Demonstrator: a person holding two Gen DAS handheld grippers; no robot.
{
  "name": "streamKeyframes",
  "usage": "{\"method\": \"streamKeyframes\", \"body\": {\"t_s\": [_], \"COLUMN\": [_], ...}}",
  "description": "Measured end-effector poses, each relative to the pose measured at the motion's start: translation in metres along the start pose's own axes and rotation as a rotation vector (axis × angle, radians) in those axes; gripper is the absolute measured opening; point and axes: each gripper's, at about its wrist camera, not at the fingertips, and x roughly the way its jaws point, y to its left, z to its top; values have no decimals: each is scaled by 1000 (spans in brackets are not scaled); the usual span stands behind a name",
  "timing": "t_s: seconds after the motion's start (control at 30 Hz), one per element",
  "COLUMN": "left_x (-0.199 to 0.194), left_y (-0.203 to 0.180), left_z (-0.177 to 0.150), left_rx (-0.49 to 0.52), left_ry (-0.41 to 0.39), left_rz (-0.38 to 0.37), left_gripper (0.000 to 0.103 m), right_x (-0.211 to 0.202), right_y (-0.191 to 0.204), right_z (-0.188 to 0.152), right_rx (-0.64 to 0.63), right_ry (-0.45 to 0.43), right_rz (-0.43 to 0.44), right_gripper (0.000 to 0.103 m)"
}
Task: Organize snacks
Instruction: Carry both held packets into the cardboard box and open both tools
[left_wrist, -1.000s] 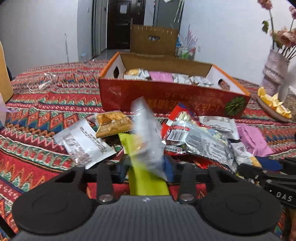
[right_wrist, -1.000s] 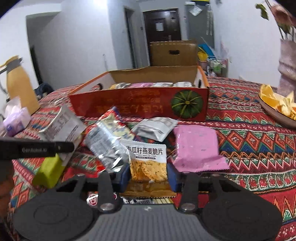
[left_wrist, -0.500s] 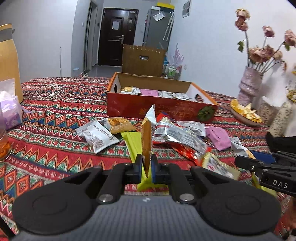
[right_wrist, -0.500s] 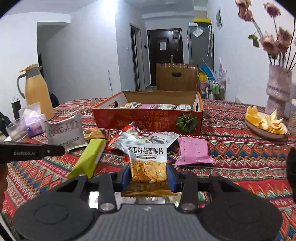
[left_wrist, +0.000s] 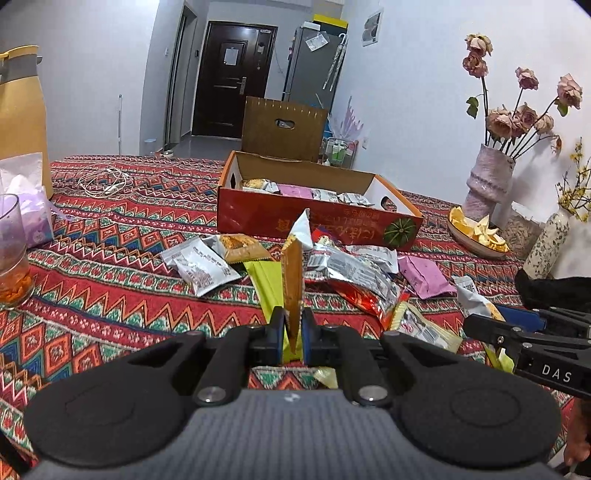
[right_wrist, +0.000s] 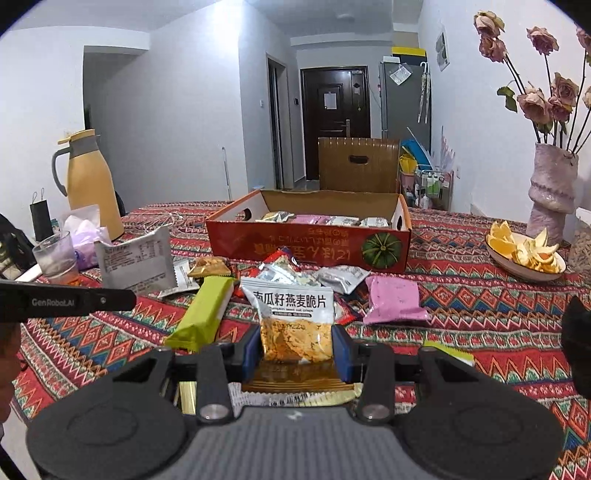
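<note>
Between my left fingers (left_wrist: 293, 334) I have a thin foil packet (left_wrist: 294, 273) pinched at its bottom seam, my fingers clamped right down on it; it stands edge-on and upright, its silver top flopping just beyond the tips. It feels like nothing in weight, and so limp that I judge it will swing if I hurry. My right fingers (right_wrist: 295, 347) sit part-closed on the sides of an oat crisp packet (right_wrist: 293, 317), gripping the lower, orange half. That one is puffed and slick, and the crisps inside should be brittle, so I would press no harder. Just ahead of both sets of fingers lie the loose snacks on the tabletop (right_wrist: 480, 314): a green bar (right_wrist: 203, 314) to the left, a pink packet (right_wrist: 395, 299) to the right. Farther on is the open red box (right_wrist: 306, 247), already holding several packets, where I judge these belong
</note>
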Motion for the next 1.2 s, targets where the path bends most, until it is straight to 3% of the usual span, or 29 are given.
{"method": "streamKeyframes", "body": {"t_s": [0.37,0.7,0.87,1.03,1.13,1.2], "left_x": [60,160,210,232,229,225], "left_y": [25,49,53,56,60,61], "left_z": [87,146,157,148,150,151], "left_rx": [-30,-70,-64,-71,-85,-89], "left_ry": [-54,39,122,173,174,167], "left_rz": [-48,-69,-50,-32,-45,-49], "left_gripper": [10,10,9,11,18,32], "right_x": [59,167,223,256,266,272], "right_y": [-20,-80,-100,-103,-100,-98], "right_z": [73,136,148,143,139,138], "right_rx": [-44,52,48,3,-39,-60], "right_ry": [-40,33,105,173,206,210], "right_rz": [22,24,-35,-96,-137,-153], "right_gripper": [40,40,40,40,41,47]}}
